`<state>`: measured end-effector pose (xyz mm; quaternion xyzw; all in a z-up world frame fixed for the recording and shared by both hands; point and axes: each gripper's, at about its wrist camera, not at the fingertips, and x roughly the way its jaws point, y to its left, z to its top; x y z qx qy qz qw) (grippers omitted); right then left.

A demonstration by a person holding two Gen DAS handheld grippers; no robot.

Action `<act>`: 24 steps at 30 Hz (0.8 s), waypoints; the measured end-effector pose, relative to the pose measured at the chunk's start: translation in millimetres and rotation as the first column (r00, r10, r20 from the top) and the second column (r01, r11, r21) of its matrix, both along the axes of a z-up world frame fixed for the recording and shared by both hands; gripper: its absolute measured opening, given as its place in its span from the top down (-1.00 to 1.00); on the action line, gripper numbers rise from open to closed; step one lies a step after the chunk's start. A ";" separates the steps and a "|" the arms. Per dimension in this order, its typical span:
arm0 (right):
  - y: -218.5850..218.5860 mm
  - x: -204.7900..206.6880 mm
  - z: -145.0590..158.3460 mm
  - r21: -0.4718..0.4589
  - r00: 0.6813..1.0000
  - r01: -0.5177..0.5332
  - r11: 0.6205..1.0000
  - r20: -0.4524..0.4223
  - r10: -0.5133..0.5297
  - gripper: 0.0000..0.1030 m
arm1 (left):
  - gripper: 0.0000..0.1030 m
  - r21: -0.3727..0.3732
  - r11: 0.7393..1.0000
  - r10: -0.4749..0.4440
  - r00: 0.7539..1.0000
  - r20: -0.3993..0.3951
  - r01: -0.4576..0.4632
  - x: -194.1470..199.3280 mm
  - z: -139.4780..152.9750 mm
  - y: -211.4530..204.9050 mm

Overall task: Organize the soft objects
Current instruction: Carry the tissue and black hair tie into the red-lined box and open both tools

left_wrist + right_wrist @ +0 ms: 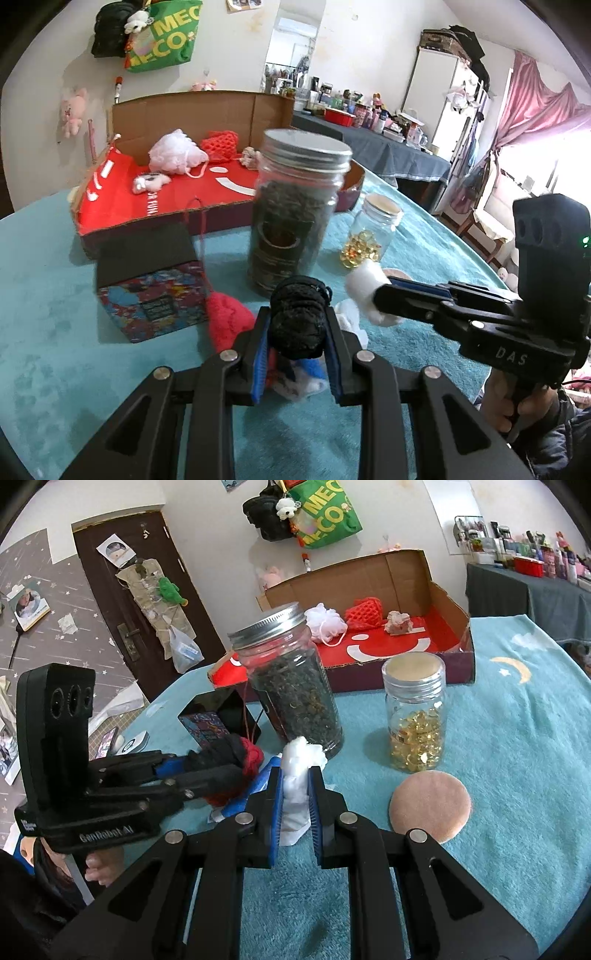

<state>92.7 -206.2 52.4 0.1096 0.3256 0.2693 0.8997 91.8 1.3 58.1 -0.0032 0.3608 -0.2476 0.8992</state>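
My left gripper (297, 320) is shut on a black knitted ball (295, 332), held just above the teal table cover. Under it lies a heap of red knit (229, 321) and blue and white soft bits (306, 380). My right gripper (295, 775) is shut on a white cotton wad (301, 755). In the left wrist view that right gripper (376, 295) comes in from the right with the white wad (364, 286) at its tip. The right wrist view shows the left gripper (236, 762) at the left with the black ball (225, 755), red knit (255, 757) behind it.
An open cardboard box (184, 114) with red lining stands behind, holding a white pouf (177, 153), a red mesh piece (219, 146) and small plush bits. A tall tea jar (295, 210), a capsule jar (415, 716), a patterned box (151, 284) and a pink puff (430, 801) stand close by.
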 end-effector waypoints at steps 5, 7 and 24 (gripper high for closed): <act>-12.0 -2.2 2.4 -0.015 1.000 0.025 1.000 -0.008 -0.026 0.75 | 0.46 -0.002 0.998 0.055 0.998 -0.008 -0.055 -0.8 4.7 26.2; -18.4 -3.5 3.2 -0.023 0.999 0.040 0.999 -0.013 -0.040 0.75 | 0.46 0.000 0.997 0.080 0.997 -0.015 -0.080 -1.6 4.7 37.0; -68.3 8.0 8.0 -0.100 0.987 0.148 0.984 -0.050 -0.153 0.75 | 0.46 0.143 0.974 0.188 0.980 -0.059 -0.178 19.7 -16.5 100.2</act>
